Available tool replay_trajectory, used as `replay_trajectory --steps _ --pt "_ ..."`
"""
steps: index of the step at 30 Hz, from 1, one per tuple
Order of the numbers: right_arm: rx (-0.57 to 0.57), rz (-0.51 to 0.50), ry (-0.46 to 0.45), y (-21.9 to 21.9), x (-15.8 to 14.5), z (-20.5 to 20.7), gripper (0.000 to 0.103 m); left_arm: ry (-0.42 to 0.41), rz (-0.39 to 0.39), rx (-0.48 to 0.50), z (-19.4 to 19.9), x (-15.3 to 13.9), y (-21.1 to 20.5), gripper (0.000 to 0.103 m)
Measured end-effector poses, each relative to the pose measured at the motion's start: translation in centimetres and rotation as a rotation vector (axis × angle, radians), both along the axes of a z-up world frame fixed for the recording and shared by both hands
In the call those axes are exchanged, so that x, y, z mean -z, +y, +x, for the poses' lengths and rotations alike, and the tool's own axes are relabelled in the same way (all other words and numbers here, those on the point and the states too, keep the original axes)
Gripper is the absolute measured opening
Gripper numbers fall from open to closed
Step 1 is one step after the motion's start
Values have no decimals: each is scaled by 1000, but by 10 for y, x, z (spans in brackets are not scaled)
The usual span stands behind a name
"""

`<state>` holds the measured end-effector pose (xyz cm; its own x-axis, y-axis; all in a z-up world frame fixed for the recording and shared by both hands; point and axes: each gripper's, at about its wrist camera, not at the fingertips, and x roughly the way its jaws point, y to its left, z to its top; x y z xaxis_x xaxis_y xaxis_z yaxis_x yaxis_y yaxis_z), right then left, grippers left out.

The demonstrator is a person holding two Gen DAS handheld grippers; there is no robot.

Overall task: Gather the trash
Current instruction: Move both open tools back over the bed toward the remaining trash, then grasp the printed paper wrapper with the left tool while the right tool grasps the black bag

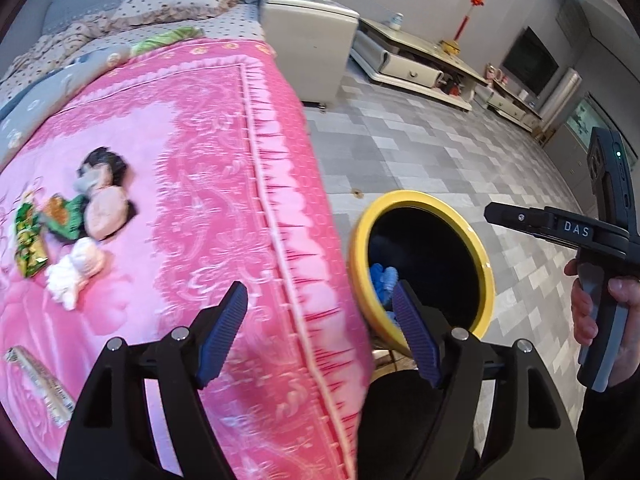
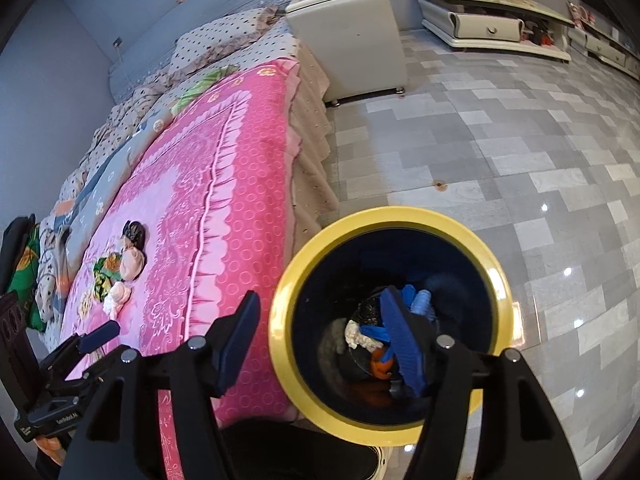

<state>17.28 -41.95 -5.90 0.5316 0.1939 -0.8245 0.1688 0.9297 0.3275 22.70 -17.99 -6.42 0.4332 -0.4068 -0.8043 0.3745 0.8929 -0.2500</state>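
Observation:
A pile of trash lies on the pink blanket (image 1: pixel 192 160): a black crumpled bag (image 1: pixel 106 164), a pinkish wad (image 1: pixel 108 212), green wrappers (image 1: pixel 36 236), white tissue (image 1: pixel 74 272) and a silver wrapper (image 1: pixel 38 380). The pile also shows in the right wrist view (image 2: pixel 124 268). My left gripper (image 1: pixel 320 332) is open and empty over the bed's edge. My right gripper (image 2: pixel 320 344) is open and empty above the yellow-rimmed bin (image 2: pixel 392 320), which holds blue, white and orange trash. The bin (image 1: pixel 420 268) stands on the floor beside the bed.
A white cabinet (image 2: pixel 352 36) stands at the head of the bed. Low TV units (image 2: pixel 492 20) line the far wall. Grey tiled floor (image 2: pixel 500 152) lies right of the bin. Pillows and folded bedding (image 1: pixel 160 4) lie at the bed's far end.

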Motion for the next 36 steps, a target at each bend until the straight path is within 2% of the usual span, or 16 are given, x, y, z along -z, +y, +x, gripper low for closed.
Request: replay_trajectory --steps 2,8,13,16,22,32,36 --pt "-23 -12 -1 14 -3 5 66 -1 2 -31 -1 -1 19 72" --pt "-113 -10 -21 66 -10 25 67 -8 10 -133 -6 -4 82 72" --pt "-201 17 -54 112 -18 45 75 -8 26 -236 -11 -6 138 72" --pt "-249 1 -65 141 -23 59 80 4 34 -298 -14 -5 169 72" --pt "-349 -41 -57 198 -29 96 81 24 41 -398 -25 3 221 73" --pt "-475 -32 32 283 -11 168 84 104 -25 -523 -21 33 265 73" --pt "-483 -33 85 314 3 201 84 132 -48 -547 -13 47 274 73"
